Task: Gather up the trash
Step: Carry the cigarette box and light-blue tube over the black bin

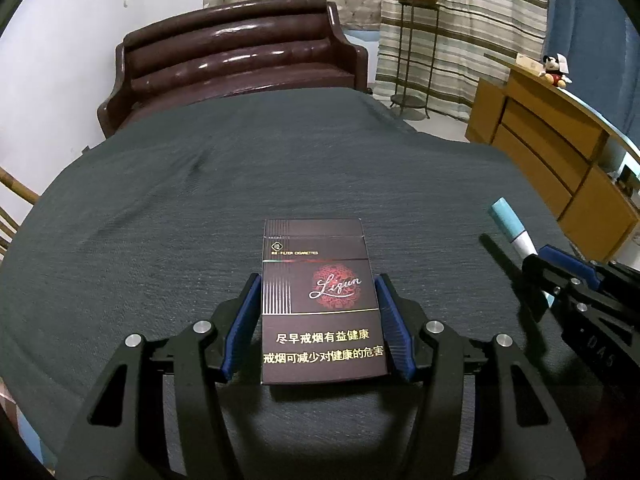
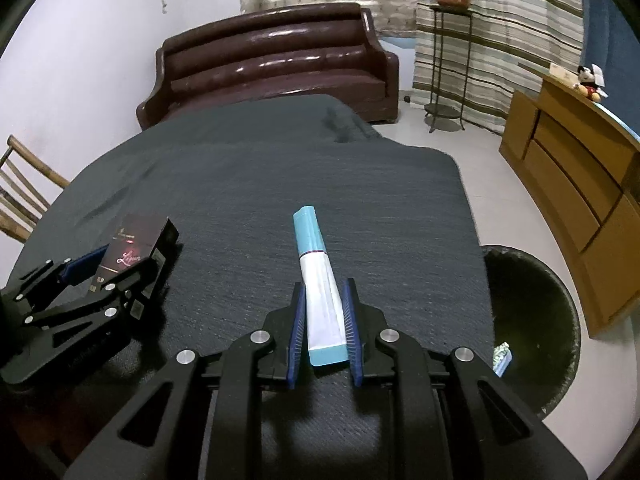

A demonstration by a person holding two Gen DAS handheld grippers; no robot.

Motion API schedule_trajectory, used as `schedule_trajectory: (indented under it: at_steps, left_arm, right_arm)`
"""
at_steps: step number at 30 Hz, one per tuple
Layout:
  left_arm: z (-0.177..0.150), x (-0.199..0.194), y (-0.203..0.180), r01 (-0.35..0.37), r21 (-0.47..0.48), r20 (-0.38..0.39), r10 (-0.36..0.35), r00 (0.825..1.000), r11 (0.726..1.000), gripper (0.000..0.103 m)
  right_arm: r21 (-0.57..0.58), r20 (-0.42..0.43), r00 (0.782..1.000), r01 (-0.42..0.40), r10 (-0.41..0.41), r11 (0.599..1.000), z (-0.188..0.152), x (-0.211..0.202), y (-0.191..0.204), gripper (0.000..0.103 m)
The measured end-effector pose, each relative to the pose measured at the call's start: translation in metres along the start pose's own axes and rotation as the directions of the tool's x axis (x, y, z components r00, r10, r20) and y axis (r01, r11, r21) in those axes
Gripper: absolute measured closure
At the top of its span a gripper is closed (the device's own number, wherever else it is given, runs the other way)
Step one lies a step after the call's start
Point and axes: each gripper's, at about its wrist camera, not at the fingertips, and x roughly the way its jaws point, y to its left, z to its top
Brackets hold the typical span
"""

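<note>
The left gripper is clamping a dark cigarette pack above the grey table cloth; the right gripper is pinching a white-and-teal tube. At right, a dark bin is partly hiding a small wrapper, too small to identify.

Cigarette pack in my left tongs reading "Liqun" in silver script over a red emblem, "FILTER CIGARETTES" in small gold letters above, two lines of Chinese health warning "尽早戒烟有益健康" and "戒烟可减少对健康的危害" below, my right tongs' black arm stamped "DAS", tube's print unreadable
</note>
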Motion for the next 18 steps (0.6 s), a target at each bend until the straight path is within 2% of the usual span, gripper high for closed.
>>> schedule_trajectory:
  at_steps: [9,18]
  left_arm:
    - [0.007,-0.016,-0.032,0.060,0.037,0.051,-0.062,0.997,0.998,0.048]
    - [0.017,-0.027,-0.094,0.150,0.113,0.109,-0.162,0.981,0.982,0.048]
  right_arm:
    - [0.060,0.079,0.995,0.049,-0.053,0.997,-0.004,-0.029,-0.028,0.083]
    - [0.124,0.148,0.972,0.163,-0.181,0.979,-0.008,-0.059,-0.077,0.083]
